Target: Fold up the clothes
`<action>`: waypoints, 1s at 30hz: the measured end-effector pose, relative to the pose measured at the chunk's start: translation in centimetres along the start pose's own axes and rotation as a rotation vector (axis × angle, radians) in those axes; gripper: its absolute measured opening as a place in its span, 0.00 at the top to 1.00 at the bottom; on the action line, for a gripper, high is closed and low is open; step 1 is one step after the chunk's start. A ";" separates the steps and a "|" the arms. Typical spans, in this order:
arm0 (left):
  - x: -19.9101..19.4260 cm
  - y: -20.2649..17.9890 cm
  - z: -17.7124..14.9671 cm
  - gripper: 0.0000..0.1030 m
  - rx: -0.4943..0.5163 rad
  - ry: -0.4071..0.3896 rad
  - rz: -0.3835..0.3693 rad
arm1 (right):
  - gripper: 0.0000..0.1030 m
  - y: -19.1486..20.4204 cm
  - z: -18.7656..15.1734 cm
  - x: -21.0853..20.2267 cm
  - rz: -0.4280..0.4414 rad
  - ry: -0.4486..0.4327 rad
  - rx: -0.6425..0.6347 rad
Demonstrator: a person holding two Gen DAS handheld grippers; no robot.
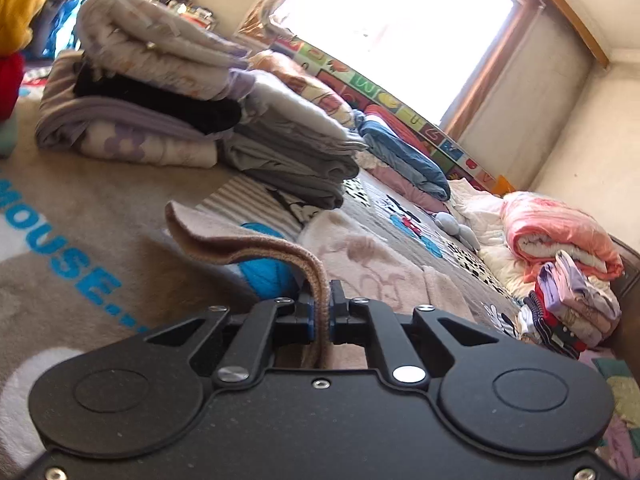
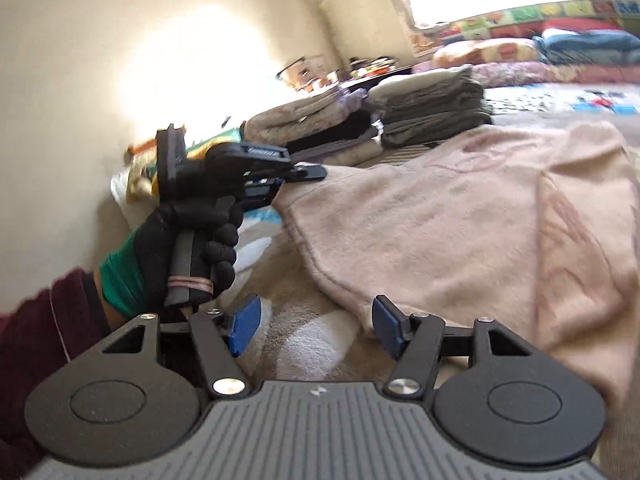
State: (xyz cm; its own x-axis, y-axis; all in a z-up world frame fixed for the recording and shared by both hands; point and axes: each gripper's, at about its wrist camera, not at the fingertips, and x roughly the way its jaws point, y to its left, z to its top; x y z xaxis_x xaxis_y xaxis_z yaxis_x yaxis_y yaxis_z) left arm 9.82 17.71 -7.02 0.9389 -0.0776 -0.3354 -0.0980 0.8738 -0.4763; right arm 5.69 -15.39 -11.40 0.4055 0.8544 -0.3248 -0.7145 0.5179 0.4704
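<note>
while pinched, pink garment (image 1: 256,246) fills left hand-held gripper (image 1: 322,312) (edge).

1. Left wrist cam sits right behind the left hand-held gripper (image 1: 322,320), low over the bed (image 1: 100,216) and tilted. It looks across it toward the window (image 1: 392,20) and the folded stacks (image 1: 160,92).
2. Right wrist cam rides behind the right hand-held gripper (image 2: 316,326), also low. It faces across the pink garment (image 2: 460,216) toward the wall (image 2: 80,80), and it catches the other gripper from the side.
3. Both views share the folded stacks, the bedding and the window end.
</note>
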 end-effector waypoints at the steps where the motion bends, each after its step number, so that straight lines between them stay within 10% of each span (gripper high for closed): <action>1: 0.1 -1.1 -0.3 0.96 0.042 0.000 -0.009 | 0.40 -1.0 -0.4 -1.3 0.000 -0.038 0.062; 18: 3.3 -15.8 -8.7 0.96 0.589 0.100 -0.206 | 0.39 -7.3 0.5 -5.8 0.021 -0.314 0.311; 30: 5.1 -17.0 -11.4 0.96 0.621 0.159 -0.227 | 0.39 -13.2 -0.6 -6.1 -0.038 -0.442 0.544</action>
State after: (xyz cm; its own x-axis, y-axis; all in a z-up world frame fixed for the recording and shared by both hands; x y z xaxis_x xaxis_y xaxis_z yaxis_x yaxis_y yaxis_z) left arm 12.48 -3.00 -9.85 0.8490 -0.3196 -0.4208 0.3479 0.9375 -0.0101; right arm 12.35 -27.50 -16.10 0.7011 0.7119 -0.0395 -0.3551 0.3967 0.8465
